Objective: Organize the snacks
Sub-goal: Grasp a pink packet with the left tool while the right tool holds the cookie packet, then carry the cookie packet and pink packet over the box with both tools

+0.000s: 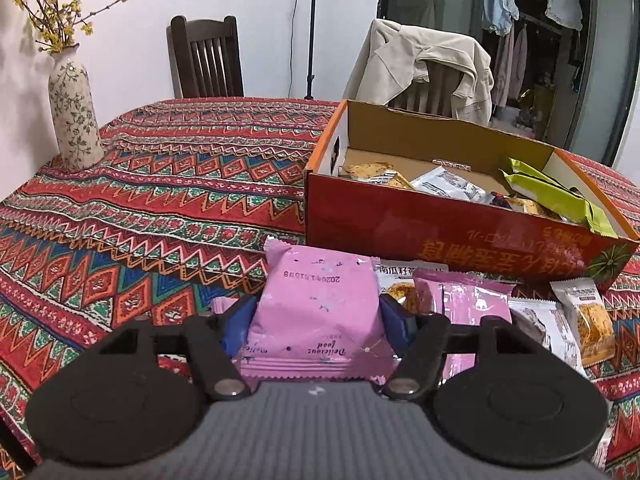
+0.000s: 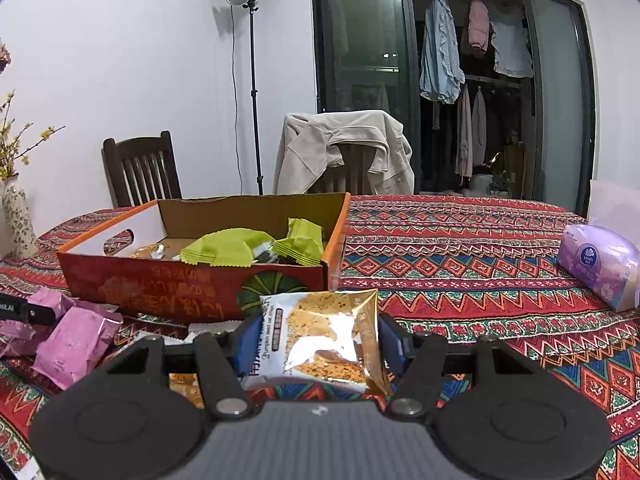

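A pink snack packet (image 1: 316,292) sits between the blue pads (image 1: 240,322) of my left gripper (image 1: 316,318), which is shut on its two sides just above the patterned tablecloth. My right gripper (image 2: 320,340) is shut on a white and gold seed-crisp packet (image 2: 328,328), held up in front of the orange cardboard box (image 2: 160,284). That box (image 1: 400,224) holds green packets (image 2: 224,252) and several other snacks. More loose packets, pink (image 1: 464,300) and white (image 1: 536,320), lie on the cloth before the box, to the right of my left gripper.
A flowered vase (image 1: 74,120) with yellow sprigs stands at the table's far left. A purple tissue pack (image 2: 600,268) lies at the right edge. Two chairs stand behind the table, one draped with a beige jacket (image 1: 424,64). A light stand (image 2: 252,80) is by the wall.
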`<act>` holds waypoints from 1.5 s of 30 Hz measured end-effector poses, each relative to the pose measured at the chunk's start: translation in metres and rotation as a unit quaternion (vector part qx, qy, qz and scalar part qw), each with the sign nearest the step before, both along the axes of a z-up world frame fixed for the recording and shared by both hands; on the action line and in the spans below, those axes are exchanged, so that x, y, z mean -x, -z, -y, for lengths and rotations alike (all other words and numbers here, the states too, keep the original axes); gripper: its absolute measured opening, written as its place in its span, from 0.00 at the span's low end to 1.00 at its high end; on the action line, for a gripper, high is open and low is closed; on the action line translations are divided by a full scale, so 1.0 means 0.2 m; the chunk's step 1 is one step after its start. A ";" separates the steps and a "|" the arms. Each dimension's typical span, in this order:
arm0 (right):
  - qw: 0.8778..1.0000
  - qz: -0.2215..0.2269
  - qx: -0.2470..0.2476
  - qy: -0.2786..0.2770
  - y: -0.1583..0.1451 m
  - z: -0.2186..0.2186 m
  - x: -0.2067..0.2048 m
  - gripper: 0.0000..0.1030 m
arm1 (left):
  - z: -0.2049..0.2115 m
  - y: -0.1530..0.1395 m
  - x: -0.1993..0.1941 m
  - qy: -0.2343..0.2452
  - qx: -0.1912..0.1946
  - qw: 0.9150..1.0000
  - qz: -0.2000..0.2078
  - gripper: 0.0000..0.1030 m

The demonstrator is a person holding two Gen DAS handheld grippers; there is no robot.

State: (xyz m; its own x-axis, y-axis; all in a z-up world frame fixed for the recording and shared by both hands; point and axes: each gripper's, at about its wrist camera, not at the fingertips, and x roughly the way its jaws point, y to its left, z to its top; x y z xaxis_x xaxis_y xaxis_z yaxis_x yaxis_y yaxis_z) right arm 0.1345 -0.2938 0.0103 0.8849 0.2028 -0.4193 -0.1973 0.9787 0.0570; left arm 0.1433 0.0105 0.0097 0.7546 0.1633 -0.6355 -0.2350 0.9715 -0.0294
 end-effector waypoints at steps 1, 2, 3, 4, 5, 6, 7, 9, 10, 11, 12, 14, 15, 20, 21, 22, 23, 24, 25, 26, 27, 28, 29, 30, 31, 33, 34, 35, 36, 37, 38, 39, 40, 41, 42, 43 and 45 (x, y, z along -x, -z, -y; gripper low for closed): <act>1.000 0.002 0.000 -0.002 0.00 0.00 0.00 0.59 | 0.00 0.00 0.01 0.002 0.002 1.000 0.001 0.65; 1.000 0.004 -0.001 -0.003 -0.01 0.00 0.01 0.59 | 0.00 0.00 0.02 0.003 0.003 1.000 0.003 0.65; 1.000 0.007 -0.001 -0.005 -0.01 -0.01 0.01 0.58 | 0.00 -0.01 0.02 0.006 0.002 1.000 0.004 0.65; 1.000 0.010 -0.001 -0.006 -0.01 -0.01 0.01 0.58 | 0.00 -0.01 0.03 0.008 0.000 1.000 0.007 0.65; 1.000 0.013 0.000 -0.008 -0.02 -0.01 0.02 0.58 | 0.00 -0.02 0.05 0.010 -0.002 1.000 0.010 0.65; 1.000 0.017 0.000 -0.010 -0.02 -0.01 0.02 0.58 | 0.00 -0.03 0.06 0.011 -0.002 1.000 0.015 0.65; 1.000 0.020 0.001 -0.012 -0.03 -0.01 0.03 0.58 | -0.01 -0.05 0.07 0.013 -0.001 1.000 0.019 0.65; 1.000 0.025 0.003 -0.014 -0.04 -0.02 0.04 0.58 | -0.01 -0.08 0.08 0.017 0.002 0.999 0.029 0.65; 1.000 0.027 0.003 -0.015 -0.05 -0.02 0.05 0.58 | -0.01 -0.09 0.09 0.018 0.003 0.999 0.034 0.65; 0.999 0.029 0.002 -0.016 -0.06 -0.02 0.05 0.58 | -0.01 -0.11 0.09 0.020 0.003 0.999 0.039 0.65; 0.999 0.029 0.000 -0.017 -0.07 -0.02 0.05 0.58 | -0.01 -0.12 0.10 0.023 0.004 0.999 0.043 0.65; 0.999 0.032 -0.004 -0.017 -0.10 -0.03 0.05 0.59 | 0.00 -0.16 0.10 0.027 0.003 0.998 0.055 0.65; 0.999 0.033 -0.006 -0.019 -0.12 -0.03 0.05 0.58 | 0.01 -0.18 0.10 0.030 0.004 0.998 0.061 0.65; 0.998 0.046 -0.002 -0.033 -0.21 -0.10 0.01 0.59 | 0.06 -0.24 0.06 0.047 0.004 0.996 0.081 0.65; 0.998 0.047 -0.001 -0.036 -0.22 -0.11 0.00 0.58 | 0.06 -0.25 0.04 0.050 0.004 0.995 0.083 0.65; 0.998 0.048 0.000 -0.038 -0.24 -0.13 -0.02 0.58 | 0.08 -0.27 0.02 0.054 0.005 0.995 0.087 0.65; 0.998 0.049 0.000 -0.040 -0.26 -0.15 -0.04 0.58 | 0.09 -0.28 0.01 0.056 0.005 0.994 0.090 0.65; 0.998 0.050 0.000 -0.041 -0.27 -0.18 -0.06 0.59 | 0.10 -0.29 -0.02 0.058 0.005 0.994 0.094 0.65; 0.998 0.050 -0.001 -0.042 -0.29 -0.20 -0.07 0.59 | 0.11 -0.30 -0.04 0.060 0.006 0.994 0.096 0.65; 0.998 0.052 -0.002 -0.042 -0.30 -0.22 -0.09 0.59 | 0.12 -0.30 -0.07 0.062 0.008 0.993 0.098 0.65; 0.998 0.053 -0.001 -0.041 -0.32 -0.24 -0.11 0.58 | 0.12 -0.31 -0.09 0.065 0.010 0.993 0.101 0.65; 0.998 0.055 -0.001 -0.042 -0.33 -0.26 -0.13 0.58 | 0.13 -0.31 -0.12 0.066 0.010 0.992 0.103 0.65; 0.998 0.056 0.001 -0.042 -0.34 -0.28 -0.14 0.58 | 0.13 -0.32 -0.14 0.066 0.010 0.992 0.104 0.65; 0.997 0.058 0.002 -0.041 -0.35 -0.30 -0.16 0.58 | 0.14 -0.32 -0.17 0.064 0.012 0.992 0.104 0.65; 0.997 0.059 0.003 -0.040 -0.36 -0.32 -0.19 0.58 | 0.14 -0.33 -0.20 0.064 0.016 0.992 0.104 0.65; 0.997 0.062 0.007 -0.036 -0.38 -0.35 -0.24 0.58 | 0.14 -0.34 -0.25 0.064 0.022 0.992 0.107 0.65; 0.997 0.062 0.008 -0.033 -0.39 -0.37 -0.26 0.58 | 0.14 -0.35 -0.28 0.064 0.021 0.992 0.109 0.65; 0.998 0.062 0.010 -0.031 -0.40 -0.38 -0.29 0.58 | 0.14 -0.36 -0.30 0.064 0.020 0.991 0.113 0.65; 0.998 0.063 0.011 -0.029 -0.41 -0.39 -0.32 0.58 | 0.14 -0.37 -0.33 0.062 0.021 0.991 0.116 0.65; 0.998 0.063 0.011 -0.027 -0.42 -0.40 -0.35 0.58 | 0.14 -0.38 -0.35 0.061 0.021 0.991 0.119 0.65; 0.998 0.064 0.011 -0.026 -0.43 -0.42 -0.38 0.58 | 0.14 -0.39 -0.38 0.059 0.021 0.990 0.124 0.65; 0.998 0.063 0.009 -0.023 -0.44 -0.42 -0.41 0.58 | 0.14 -0.40 -0.41 0.058 0.021 0.990 0.127 0.65; 0.998 0.063 0.007 -0.020 -0.44 -0.43 -0.44 0.58 | 0.14 -0.41 -0.43 0.054 0.021 0.990 0.131 0.65; 0.998 0.062 0.006 -0.016 -0.44 -0.44 -0.47 0.58 | 0.14 -0.41 -0.46 0.051 0.020 0.989 0.134 0.65; 0.998 0.062 0.005 -0.013 -0.43 -0.44 -0.49 0.58 | 0.14 -0.41 -0.49 0.048 0.019 0.989 0.136 0.65; 0.998 0.062 0.006 -0.009 -0.42 -0.45 -0.52 0.58 | 0.14 -0.40 -0.51 0.047 0.018 0.989 0.138 0.65; 0.998 0.063 0.010 -0.004 -0.40 -0.45 -0.57 0.58 | 0.12 -0.39 -0.56 0.038 0.016 0.989 0.142 0.65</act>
State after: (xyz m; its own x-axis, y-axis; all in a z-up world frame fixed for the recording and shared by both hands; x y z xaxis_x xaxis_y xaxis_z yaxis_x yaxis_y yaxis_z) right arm 0.2492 -0.2036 0.0899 0.9294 0.2023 -0.3086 -0.2089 0.9779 0.0121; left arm 0.2548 -0.0130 0.0875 0.9130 0.0815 -0.3997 -0.1384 0.9836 -0.1156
